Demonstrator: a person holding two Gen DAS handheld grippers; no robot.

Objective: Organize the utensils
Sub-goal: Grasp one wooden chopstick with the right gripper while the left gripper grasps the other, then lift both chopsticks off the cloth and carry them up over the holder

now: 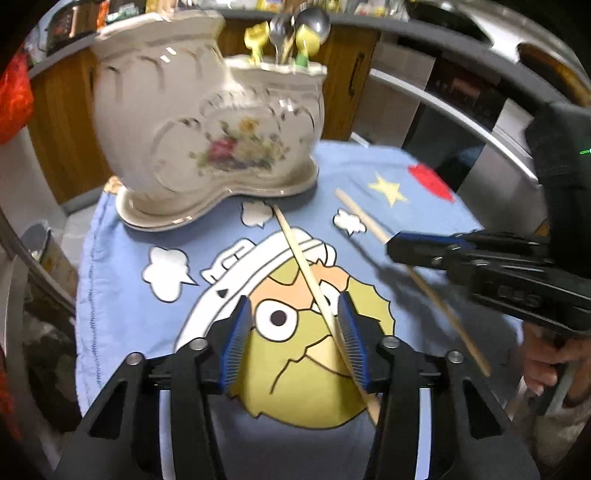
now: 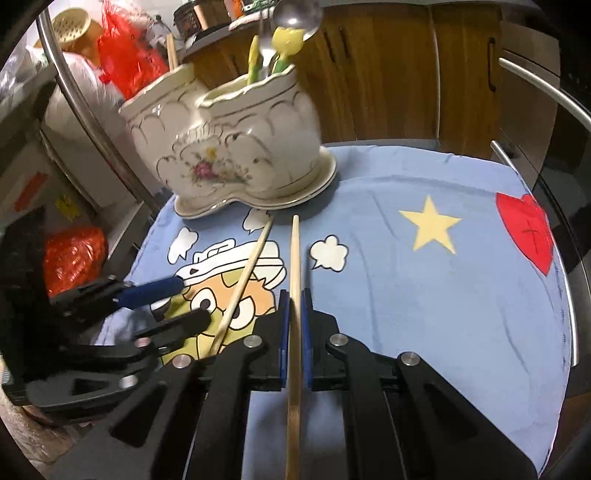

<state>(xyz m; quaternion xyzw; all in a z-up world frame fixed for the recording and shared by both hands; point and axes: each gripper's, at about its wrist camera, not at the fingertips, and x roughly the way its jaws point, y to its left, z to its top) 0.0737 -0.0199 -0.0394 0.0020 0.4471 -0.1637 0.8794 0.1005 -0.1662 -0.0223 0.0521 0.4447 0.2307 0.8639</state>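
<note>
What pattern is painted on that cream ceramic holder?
The cream ceramic utensil holder shows a pink-and-yellow floral spray with gilt scrolls, clearest from the right wrist.

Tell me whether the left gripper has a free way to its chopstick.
Probably yes: the left gripper is open, jaws straddling the chopstick on the cloth; nothing lies between.

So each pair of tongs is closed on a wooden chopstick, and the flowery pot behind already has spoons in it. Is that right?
Not quite. Only the right tongs are closed on a chopstick, as the right wrist view shows. The left tongs are open; the other chopstick merely lies between their pads on the blue cloth, seen in the left wrist view. The flowery pot does hold spoons.
</note>
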